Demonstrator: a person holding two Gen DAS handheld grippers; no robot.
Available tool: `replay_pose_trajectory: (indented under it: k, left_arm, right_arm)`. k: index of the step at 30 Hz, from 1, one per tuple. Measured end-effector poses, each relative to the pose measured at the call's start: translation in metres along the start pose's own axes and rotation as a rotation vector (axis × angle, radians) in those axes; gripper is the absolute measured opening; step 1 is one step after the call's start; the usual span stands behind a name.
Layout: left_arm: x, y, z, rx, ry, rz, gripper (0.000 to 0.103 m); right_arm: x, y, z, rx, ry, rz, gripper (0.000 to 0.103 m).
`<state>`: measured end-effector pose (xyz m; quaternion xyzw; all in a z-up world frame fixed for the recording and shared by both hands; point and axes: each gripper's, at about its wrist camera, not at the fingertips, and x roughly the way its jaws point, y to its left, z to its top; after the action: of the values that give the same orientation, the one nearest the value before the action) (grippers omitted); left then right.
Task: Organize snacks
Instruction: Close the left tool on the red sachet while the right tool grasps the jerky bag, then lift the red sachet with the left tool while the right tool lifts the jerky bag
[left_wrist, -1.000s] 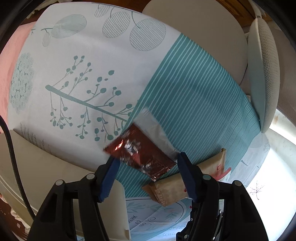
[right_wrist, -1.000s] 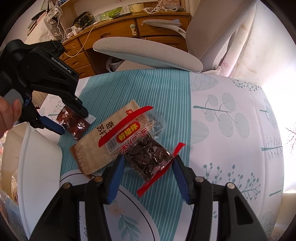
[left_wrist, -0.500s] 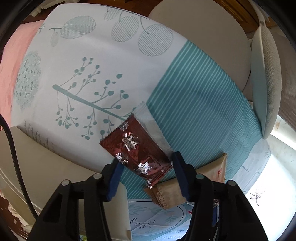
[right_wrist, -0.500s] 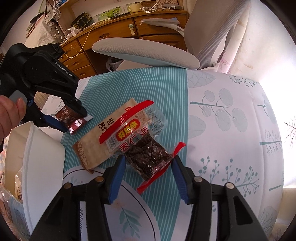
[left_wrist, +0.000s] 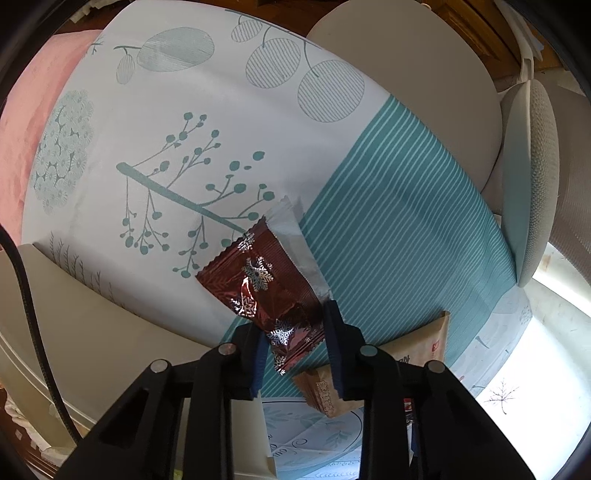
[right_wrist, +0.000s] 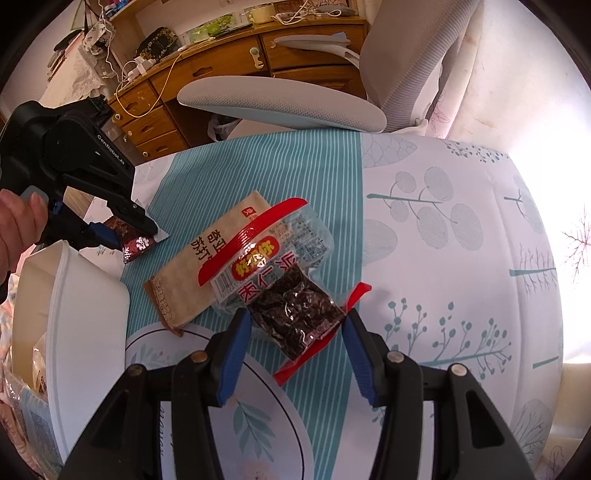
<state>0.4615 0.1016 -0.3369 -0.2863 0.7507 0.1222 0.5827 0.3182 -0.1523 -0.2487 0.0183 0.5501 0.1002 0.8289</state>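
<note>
Teal-striped, leaf-printed cloth (right_wrist: 424, 258) covers the desk. Nearest, right claw (right_wrist: 297, 334) stands released, its blue pads (right_wrist: 236, 347) flanking, apart from, a clear red-edged packet of dark dried fruit (right_wrist: 291, 314) lying partly on a tan cracker pack (right_wrist: 192, 280); left claw (left_wrist: 295, 332) is closing, a maroon snowflake-foil wrapper (left_wrist: 258, 284) between its pads at the near end. Farther off: white bin (right_wrist: 74, 314) at left, grey chair (right_wrist: 280, 99), wooden drawers (right_wrist: 155, 122).

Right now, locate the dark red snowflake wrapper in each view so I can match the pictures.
Left wrist view: red snowflake wrapper, lower centre, between the closing left gripper pads.
Right wrist view: same wrapper, far left, at the tip of the other gripper.
Shared landmark: tan cracker packet beside it.
</note>
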Motion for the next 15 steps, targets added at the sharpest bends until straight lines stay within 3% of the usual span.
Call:
replay_pose_trajectory:
  k: [15]
  left_arm:
    - [-0.025,0.013,-0.021,0.035,0.005,-0.042,0.014]
  right_arm:
    - [-0.01,0.004,-0.009,0.011,0.02,0.024,0.051]
